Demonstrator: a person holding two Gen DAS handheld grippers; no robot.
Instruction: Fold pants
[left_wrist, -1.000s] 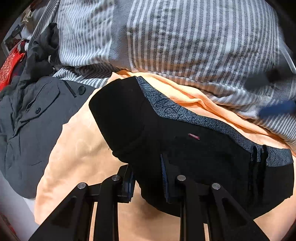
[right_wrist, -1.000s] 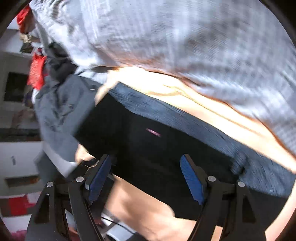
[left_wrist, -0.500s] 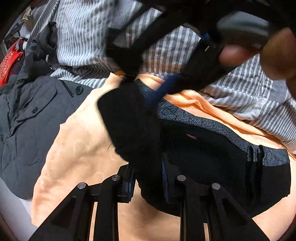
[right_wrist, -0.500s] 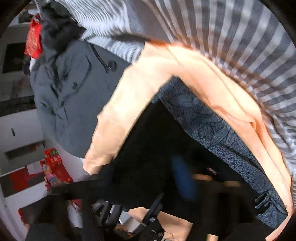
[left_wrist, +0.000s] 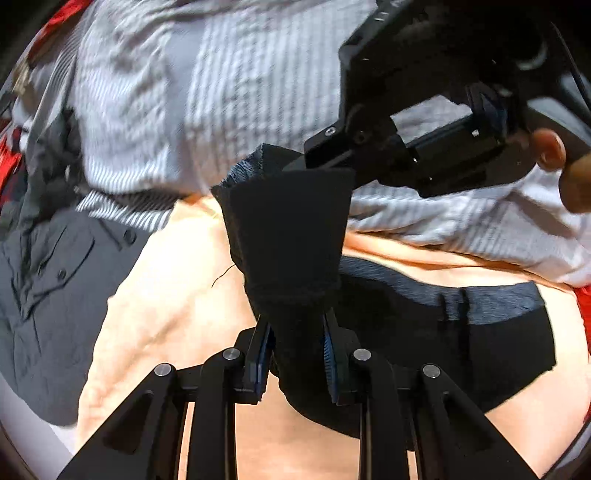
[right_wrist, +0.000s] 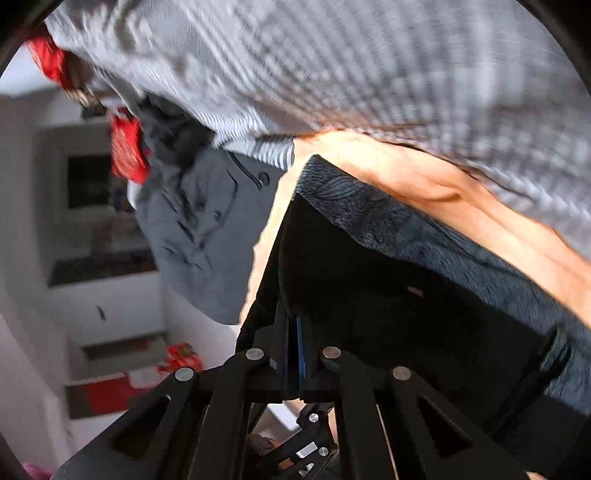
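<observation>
Left wrist view: left claw (left_wrist: 295, 350) clamped on a bunched edge of the black pants (left_wrist: 424, 332), lifted off the orange blanket (left_wrist: 166, 295). Right claw (left_wrist: 332, 162) pinches the raised waistband corner.

Right wrist view: right claw (right_wrist: 293, 354) fully closed on pants (right_wrist: 406, 306) fabric. Step, likely: carrying one end over. Next: lay it across toward the far end, edges matched.

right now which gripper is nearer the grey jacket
Left. The left gripper clamps the pants low on the orange blanket, beside the jacket; the right gripper holds the lifted corner higher, farther away.
</observation>
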